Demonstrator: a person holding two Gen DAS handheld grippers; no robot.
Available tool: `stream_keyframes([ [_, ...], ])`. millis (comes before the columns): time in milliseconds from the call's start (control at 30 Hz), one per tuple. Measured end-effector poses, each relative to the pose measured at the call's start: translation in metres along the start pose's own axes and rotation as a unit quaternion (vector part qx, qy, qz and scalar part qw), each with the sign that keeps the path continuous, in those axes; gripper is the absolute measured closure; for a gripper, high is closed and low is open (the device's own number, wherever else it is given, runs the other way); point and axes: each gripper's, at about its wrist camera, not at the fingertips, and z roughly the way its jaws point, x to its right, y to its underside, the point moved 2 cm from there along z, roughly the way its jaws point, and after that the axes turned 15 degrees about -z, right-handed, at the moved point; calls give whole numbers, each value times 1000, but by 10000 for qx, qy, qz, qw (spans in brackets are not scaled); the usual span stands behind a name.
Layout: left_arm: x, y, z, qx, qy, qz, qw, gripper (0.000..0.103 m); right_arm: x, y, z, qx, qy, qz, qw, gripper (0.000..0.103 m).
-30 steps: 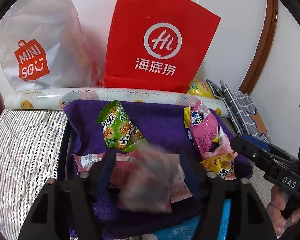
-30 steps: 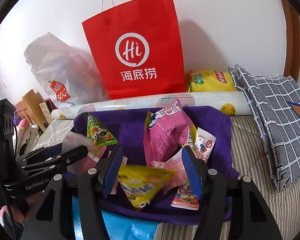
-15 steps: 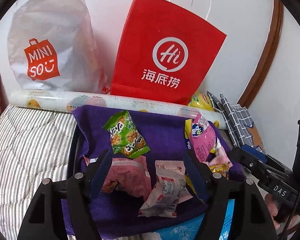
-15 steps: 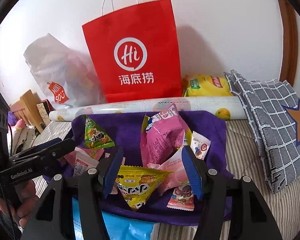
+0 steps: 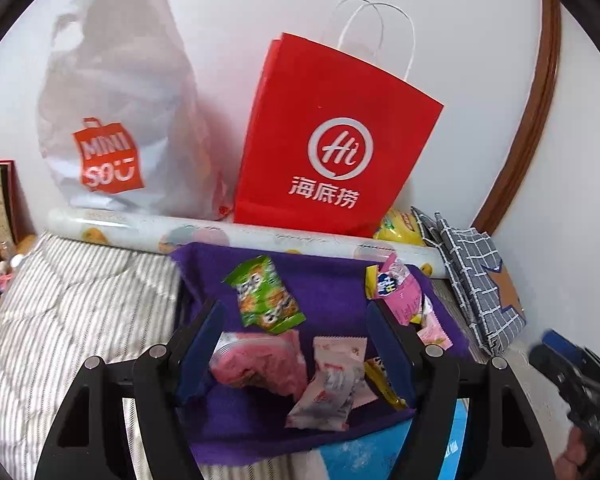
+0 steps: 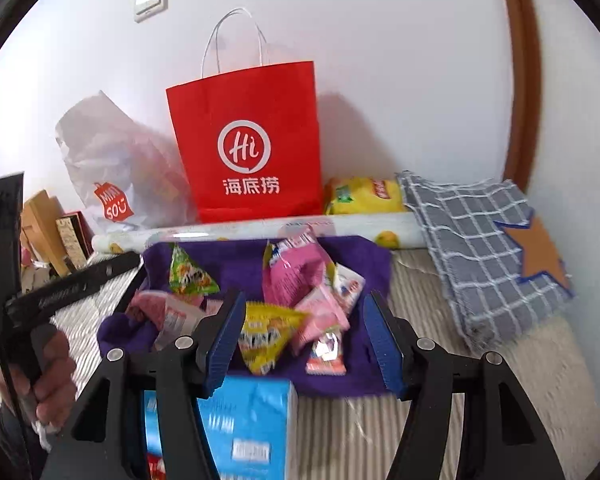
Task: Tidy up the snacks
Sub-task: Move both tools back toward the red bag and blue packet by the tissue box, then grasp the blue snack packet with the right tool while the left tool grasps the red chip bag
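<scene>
Several snack packets lie on a purple cloth (image 5: 332, 280) (image 6: 228, 264) on a striped bed. A green packet (image 5: 266, 296) (image 6: 188, 274) lies at the back left, a big pink packet (image 5: 398, 290) (image 6: 296, 272) at the right, a pink bag (image 5: 256, 362) and a white-pink sachet (image 5: 332, 380) near the front, and a yellow packet (image 6: 266, 332) by the right gripper. My left gripper (image 5: 296, 344) is open and empty above the front snacks. My right gripper (image 6: 304, 340) is open and empty above the yellow packet.
A red paper bag (image 5: 332, 136) (image 6: 248, 140) and a white Miniso bag (image 5: 112, 120) (image 6: 116, 176) stand against the wall behind a patterned roll (image 5: 140, 232). A blue box (image 6: 244, 420) lies at the front edge. A checked cushion (image 6: 484, 248) and yellow chip bag (image 6: 364, 196) sit right.
The white-pink sachet dropped from between my left fingers onto the cloth. Both grippers have pulled back and up from the snacks, still open.
</scene>
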Motion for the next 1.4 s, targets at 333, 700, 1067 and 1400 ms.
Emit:
stream_keyframes([
  [333, -33, 33, -72, -227, -313, 223, 9990, 31, -38, 67, -39, -578, -210, -127, 9980, 40],
  [700, -65, 78, -114, -554, -207, -32, 9982, 31, -69, 152, -40, -1316, -854, 376, 9869, 40],
  [1067, -75, 98, -115, -806, -147, -81, 9966, 31, -90, 166, -35, -1330, -1261, 553, 9815, 32],
  [1400, -67, 110, -104, -999, -153, 75, 9949, 31, -114, 163, -31, -1443, -259, 171, 9890, 27],
])
